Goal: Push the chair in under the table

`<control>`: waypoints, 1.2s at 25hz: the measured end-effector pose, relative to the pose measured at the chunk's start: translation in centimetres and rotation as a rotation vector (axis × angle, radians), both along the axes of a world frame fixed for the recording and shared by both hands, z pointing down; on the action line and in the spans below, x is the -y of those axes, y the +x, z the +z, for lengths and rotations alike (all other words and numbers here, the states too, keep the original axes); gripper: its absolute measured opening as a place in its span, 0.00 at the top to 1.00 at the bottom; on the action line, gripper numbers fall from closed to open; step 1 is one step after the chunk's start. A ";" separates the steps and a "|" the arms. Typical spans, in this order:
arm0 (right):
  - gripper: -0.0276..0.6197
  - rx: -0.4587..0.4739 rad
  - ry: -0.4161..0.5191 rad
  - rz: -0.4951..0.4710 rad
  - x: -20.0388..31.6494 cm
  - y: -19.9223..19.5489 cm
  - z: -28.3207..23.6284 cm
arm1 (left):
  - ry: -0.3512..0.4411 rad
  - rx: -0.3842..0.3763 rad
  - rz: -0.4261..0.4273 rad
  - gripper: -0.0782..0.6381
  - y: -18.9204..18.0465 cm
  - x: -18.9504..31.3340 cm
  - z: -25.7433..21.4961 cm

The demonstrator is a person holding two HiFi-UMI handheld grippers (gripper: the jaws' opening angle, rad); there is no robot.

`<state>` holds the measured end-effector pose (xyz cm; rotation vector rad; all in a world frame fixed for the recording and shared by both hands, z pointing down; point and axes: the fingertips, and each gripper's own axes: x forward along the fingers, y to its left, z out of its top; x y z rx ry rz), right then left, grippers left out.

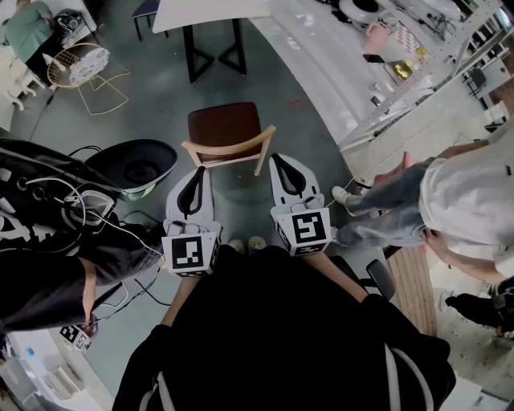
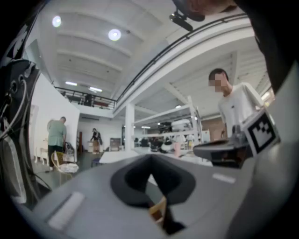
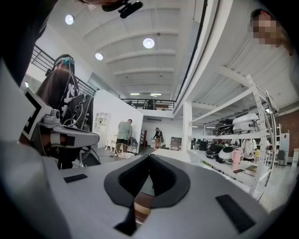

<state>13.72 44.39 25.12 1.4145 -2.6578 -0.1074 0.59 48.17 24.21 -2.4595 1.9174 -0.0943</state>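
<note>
"Chair (image 1: 226,128) under the table (image 1: 210,11) yet?"

"No. It stands on bare floor at frame centre. The white table is above it at the top edge, with a gap between them. The whole push is left, I'd say."

"Which way's it facing?"

"Seat toward the table, backrest (image 1: 229,152) toward the person, rail running left to right, skewed a little. Left gripper (image 1: 194,178) and right gripper (image 1: 286,170) sit just below the rail, both with jaws pressed together on nothing. Touching the wood? Can't tell."
</note>
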 end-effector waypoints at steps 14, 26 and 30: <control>0.92 0.028 -0.005 0.024 0.3 -2.5 0.6 | -0.035 -0.006 0.017 0.88 -2.5 0.9 0.7; 0.92 0.020 -0.053 0.029 8.6 1.0 5.6 | -0.056 -0.006 0.002 0.88 -1.0 8.6 5.5; 0.92 -0.015 -0.057 -0.018 14.1 1.4 7.4 | -0.066 0.007 -0.012 0.88 -0.4 13.9 7.0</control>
